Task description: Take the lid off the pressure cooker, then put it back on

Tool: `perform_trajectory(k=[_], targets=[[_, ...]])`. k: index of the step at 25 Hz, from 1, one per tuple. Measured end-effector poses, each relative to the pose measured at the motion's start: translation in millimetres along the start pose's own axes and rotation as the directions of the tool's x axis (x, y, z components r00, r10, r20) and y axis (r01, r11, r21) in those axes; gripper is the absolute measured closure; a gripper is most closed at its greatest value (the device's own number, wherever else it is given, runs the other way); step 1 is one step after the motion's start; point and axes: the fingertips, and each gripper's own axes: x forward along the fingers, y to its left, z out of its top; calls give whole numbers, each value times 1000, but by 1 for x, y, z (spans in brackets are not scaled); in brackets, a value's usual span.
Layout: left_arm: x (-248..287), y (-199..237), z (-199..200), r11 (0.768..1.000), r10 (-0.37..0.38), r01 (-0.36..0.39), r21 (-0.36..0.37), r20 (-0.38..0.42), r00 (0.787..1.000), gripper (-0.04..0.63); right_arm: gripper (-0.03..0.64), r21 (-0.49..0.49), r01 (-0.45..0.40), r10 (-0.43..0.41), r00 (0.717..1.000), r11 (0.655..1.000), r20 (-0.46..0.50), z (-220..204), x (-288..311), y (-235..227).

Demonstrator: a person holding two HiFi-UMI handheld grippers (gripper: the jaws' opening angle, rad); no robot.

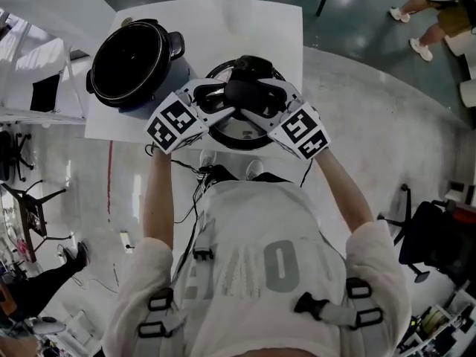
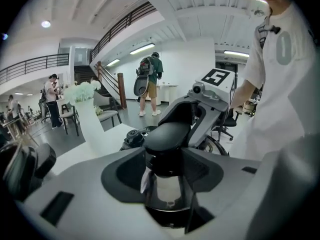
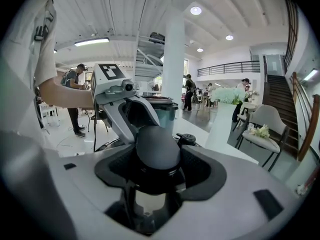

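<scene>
The open black pressure cooker pot (image 1: 132,62) stands at the table's left. Its round lid (image 1: 239,137) is to the right of it, over the table's front edge, level, with its black handle (image 1: 249,94) on top. My left gripper (image 1: 223,101) and right gripper (image 1: 272,101) come in from opposite sides and both are shut on that handle. In the left gripper view the handle (image 2: 167,136) fills the gap of the left gripper (image 2: 167,166). The right gripper (image 3: 157,176) clasps the handle (image 3: 157,146) the same way. I cannot tell whether the lid rests on the table.
A white vase of pale flowers (image 1: 236,6) stands at the far edge of the white table (image 1: 279,39). The lid's small valve (image 3: 186,140) sticks up beyond the handle. Chairs and people are farther off in the hall.
</scene>
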Motion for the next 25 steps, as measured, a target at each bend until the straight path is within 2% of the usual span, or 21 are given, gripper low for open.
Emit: perform_trajectory(k=[3, 7, 16, 22, 25], targets=[[12, -4, -17, 1000, -17, 16, -27, -30, 999, 379, 328, 22, -14, 15, 999, 1000, -29, -20, 7, 2], [25, -3, -34, 997, -26, 25, -78, -22, 999, 379, 328, 70, -24, 27, 999, 997, -37, -39, 17, 1], [40, -3, -59, 996, -35, 30, -89, -50, 998, 379, 328, 108, -18, 25, 998, 994, -60, -64, 31, 3], [51, -7, -73, 999, -17, 14, -41, -94, 995, 379, 327, 20, 2, 0, 994, 1000, -109, -81, 36, 4], [56, -12, -78, 1000, -9, 7, -22, -101, 995, 379, 327, 9, 1, 0, 992, 1000, -128, -91, 36, 7]])
